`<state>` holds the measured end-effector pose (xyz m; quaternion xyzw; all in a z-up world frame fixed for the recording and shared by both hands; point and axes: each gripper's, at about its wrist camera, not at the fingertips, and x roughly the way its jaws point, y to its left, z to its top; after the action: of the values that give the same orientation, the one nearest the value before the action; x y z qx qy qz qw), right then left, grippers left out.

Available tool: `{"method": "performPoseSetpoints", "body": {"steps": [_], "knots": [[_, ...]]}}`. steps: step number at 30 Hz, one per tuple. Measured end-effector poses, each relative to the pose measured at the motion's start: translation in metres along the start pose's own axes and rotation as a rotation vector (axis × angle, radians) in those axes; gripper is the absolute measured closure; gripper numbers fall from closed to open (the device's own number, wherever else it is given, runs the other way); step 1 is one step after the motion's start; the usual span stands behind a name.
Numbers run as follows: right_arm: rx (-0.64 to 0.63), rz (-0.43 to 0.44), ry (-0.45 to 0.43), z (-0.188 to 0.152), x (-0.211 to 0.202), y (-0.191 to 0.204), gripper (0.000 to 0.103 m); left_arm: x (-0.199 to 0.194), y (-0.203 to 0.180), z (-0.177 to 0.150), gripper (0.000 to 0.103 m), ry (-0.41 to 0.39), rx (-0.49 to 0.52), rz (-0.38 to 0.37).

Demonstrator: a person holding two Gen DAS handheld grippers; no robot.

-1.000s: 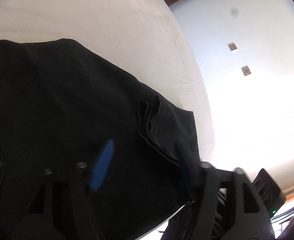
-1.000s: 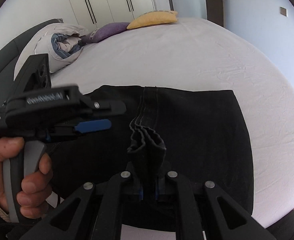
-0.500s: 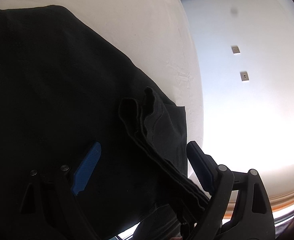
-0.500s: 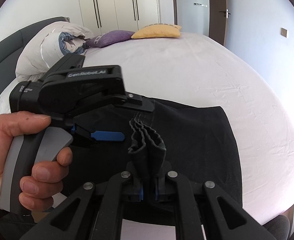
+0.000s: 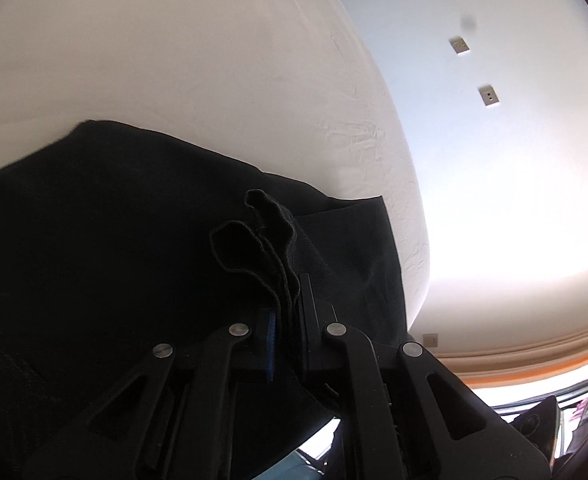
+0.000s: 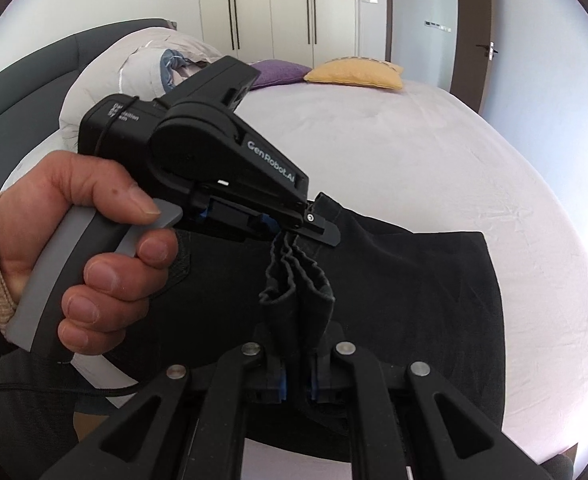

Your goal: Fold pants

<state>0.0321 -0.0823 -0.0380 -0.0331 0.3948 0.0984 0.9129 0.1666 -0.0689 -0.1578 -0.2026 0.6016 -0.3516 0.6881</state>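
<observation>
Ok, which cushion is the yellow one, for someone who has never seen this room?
Start at the big bed with the pale sheet and look to its far end, in front of the white wardrobe doors. Two small cushions lie side by side there. The yellow cushion is the right-hand one, next to the purple cushion.

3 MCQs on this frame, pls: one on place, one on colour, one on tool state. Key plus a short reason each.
1. Where do the pants lie?
A on the bed
B on a chair
C on the floor
2. What colour is the cushion beside the purple one?
A red
B yellow
C green
3. What is the left tool doing?
A wide open
B shut on nothing
C shut on the pants

Key: 1 A, the white sheet lies under them. 2 B, the yellow cushion lies by the purple cushion. 3 C, it has just closed and the bunched hem sits between its pads.
</observation>
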Motion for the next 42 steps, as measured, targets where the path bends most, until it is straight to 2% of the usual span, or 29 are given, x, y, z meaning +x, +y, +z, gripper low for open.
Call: {"method": "performPoseSetpoints", "body": {"steps": [5, 13, 14, 21, 24, 27, 29, 30, 32, 33, 36, 39, 42], "knots": [[-0.071, 0.056, 0.029, 0.01, 0.025, 0.037, 0.094, -0.017, 0.031, 0.004, 0.096, 0.01, -0.009, 0.062], [-0.138, 0.103, 0.08, 0.015, 0.054, 0.078, 0.094, -0.04, 0.072, 0.0, 0.096, 0.001, -0.044, 0.099], [-0.145, 0.105, 0.086, 0.015, 0.057, 0.081, 0.094, -0.03, 0.064, -0.002, 0.096, 0.0, -0.049, 0.102], [-0.175, 0.114, 0.149, 0.02, 0.084, 0.093, 0.093, -0.034, 0.069, -0.001, 0.095, 0.005, -0.061, 0.118], [-0.158, 0.14, 0.188, 0.017, 0.096, 0.091, 0.086, -0.038, 0.077, -0.006, 0.094, 0.007, -0.065, 0.112], [-0.126, 0.21, 0.208, 0.008, 0.097, 0.087, 0.071, -0.045, 0.07, -0.004, 0.089, 0.007, -0.04, 0.143], [-0.096, 0.275, 0.214, 0.008, 0.093, 0.083, 0.054, -0.053, 0.068, -0.01, 0.087, -0.001, -0.019, 0.185], [-0.077, 0.306, 0.218, 0.009, 0.091, 0.081, 0.053, -0.066, 0.068, -0.009, 0.087, -0.01, -0.013, 0.216], [-0.032, 0.364, 0.227, 0.009, 0.084, 0.074, 0.053, -0.088, 0.072, -0.004, 0.087, -0.034, -0.013, 0.262], [-0.003, 0.401, 0.229, 0.01, 0.08, 0.068, 0.053, -0.11, 0.089, 0.001, 0.087, -0.052, -0.023, 0.271], [0.106, 0.525, 0.206, 0.017, 0.064, 0.032, 0.053, -0.14, 0.089, 0.003, 0.087, -0.123, -0.028, 0.319], [0.282, 0.613, 0.149, 0.031, 0.057, -0.037, 0.053, -0.153, 0.067, -0.003, 0.087, -0.164, 0.03, 0.261], [0.478, 0.695, 0.127, 0.043, 0.073, -0.114, 0.052, -0.128, 0.032, -0.02, 0.087, -0.138, 0.101, 0.177]]}}
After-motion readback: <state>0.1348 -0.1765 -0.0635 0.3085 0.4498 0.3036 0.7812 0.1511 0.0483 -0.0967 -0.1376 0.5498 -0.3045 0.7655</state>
